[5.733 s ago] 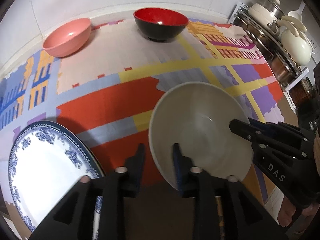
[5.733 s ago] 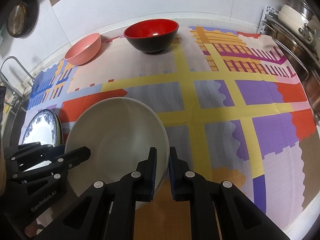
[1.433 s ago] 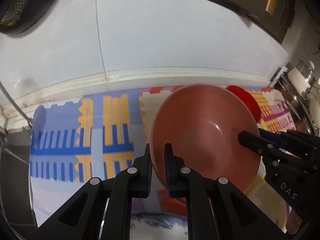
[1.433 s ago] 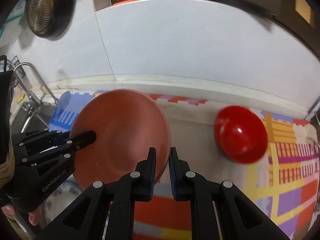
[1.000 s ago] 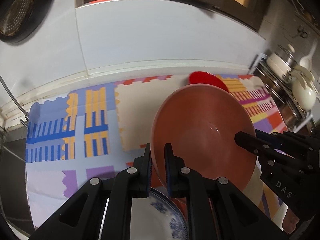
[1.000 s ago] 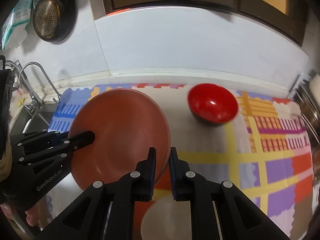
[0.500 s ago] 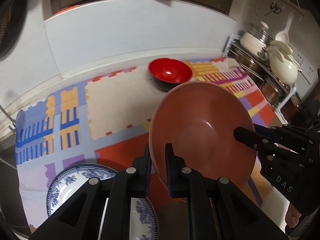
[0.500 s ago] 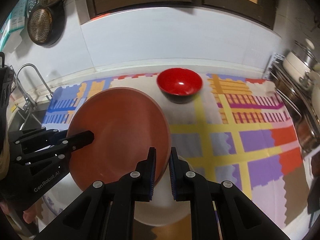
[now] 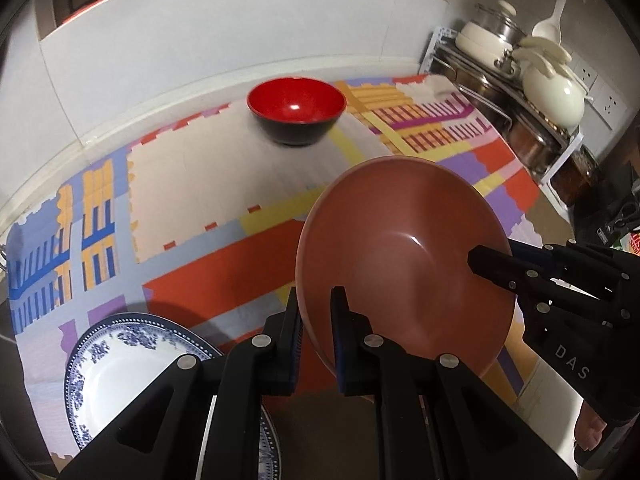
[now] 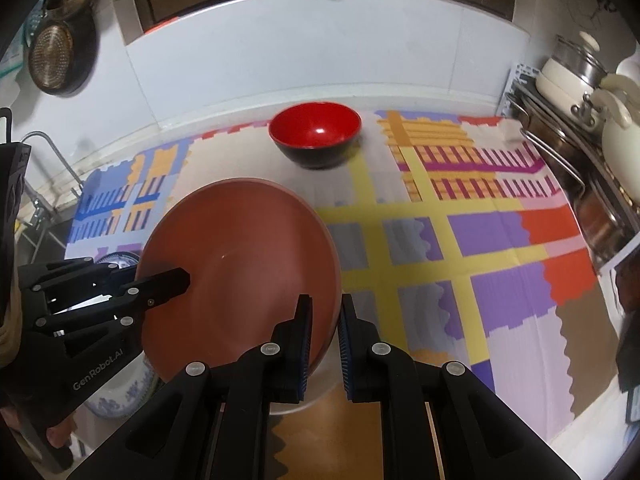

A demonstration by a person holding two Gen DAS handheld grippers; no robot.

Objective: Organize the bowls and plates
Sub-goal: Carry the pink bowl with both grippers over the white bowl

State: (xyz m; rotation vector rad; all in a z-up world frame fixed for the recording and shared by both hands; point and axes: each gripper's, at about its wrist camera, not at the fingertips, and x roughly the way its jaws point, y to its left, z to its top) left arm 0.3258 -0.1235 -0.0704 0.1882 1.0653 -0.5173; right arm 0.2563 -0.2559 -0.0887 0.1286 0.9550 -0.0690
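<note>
Pink bowl (image 9: 404, 264) now carried toward you; left gripper (image 9: 316, 320) and right gripper (image 10: 323, 332) clamped on opposite rims. Uneven release onto white bowl (image 10: 308, 396) below tips it.

"DAS" on the right tongs (image 9: 490, 266); "GenRobot.AI" on the left tongs (image 10: 182, 278)

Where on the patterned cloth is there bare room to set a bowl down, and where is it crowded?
Free: the pale patch between the red-and-black bowl and the blue-and-white plate; also the purple-and-yellow checks right of the pink bowl, toward the pot rack. Crowded: the near-left corner, with plate, pink bowl and both tools.
</note>
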